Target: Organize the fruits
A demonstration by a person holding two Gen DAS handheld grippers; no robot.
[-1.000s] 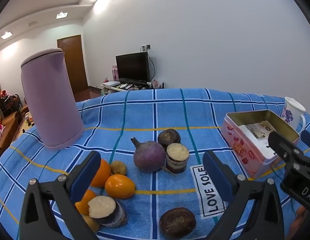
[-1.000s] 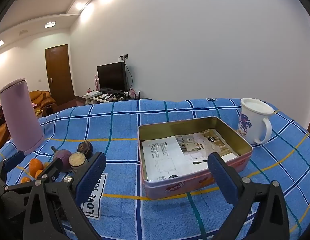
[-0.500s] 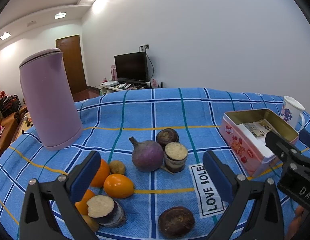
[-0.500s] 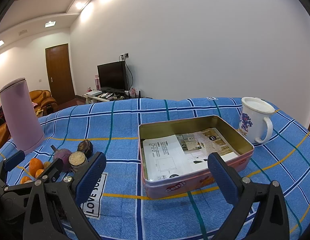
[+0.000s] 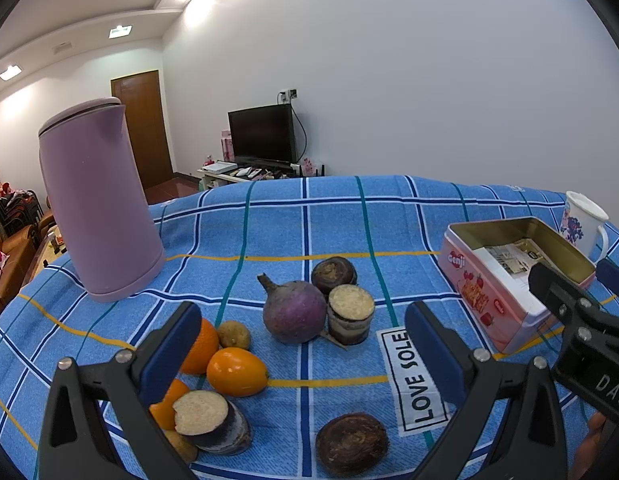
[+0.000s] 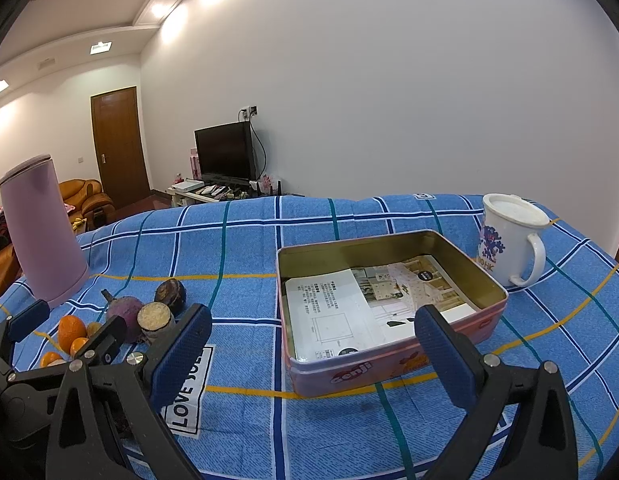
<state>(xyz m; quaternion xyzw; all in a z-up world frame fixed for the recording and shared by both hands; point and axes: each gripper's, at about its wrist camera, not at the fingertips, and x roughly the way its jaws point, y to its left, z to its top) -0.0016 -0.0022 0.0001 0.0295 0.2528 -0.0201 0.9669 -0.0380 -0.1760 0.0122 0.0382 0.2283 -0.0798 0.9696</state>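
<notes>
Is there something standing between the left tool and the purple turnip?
Nothing visible does. The left tool is open and the purple turnip sits straight ahead on bare cloth. A cut piece touches its right side.

White walls point(image 6: 389, 100) and ceiling; recessed ceiling lights point(image 6: 100, 47) along a stepped cornice. Brown wooden door point(image 6: 119, 144) at far left. Black television point(image 6: 225, 154) on a low white stand point(image 6: 197, 192), with a wall socket point(image 6: 249, 111) and cable above it. Tan leather sofa point(image 6: 87, 200) near the door. Reddish floor, barely visible.
</notes>
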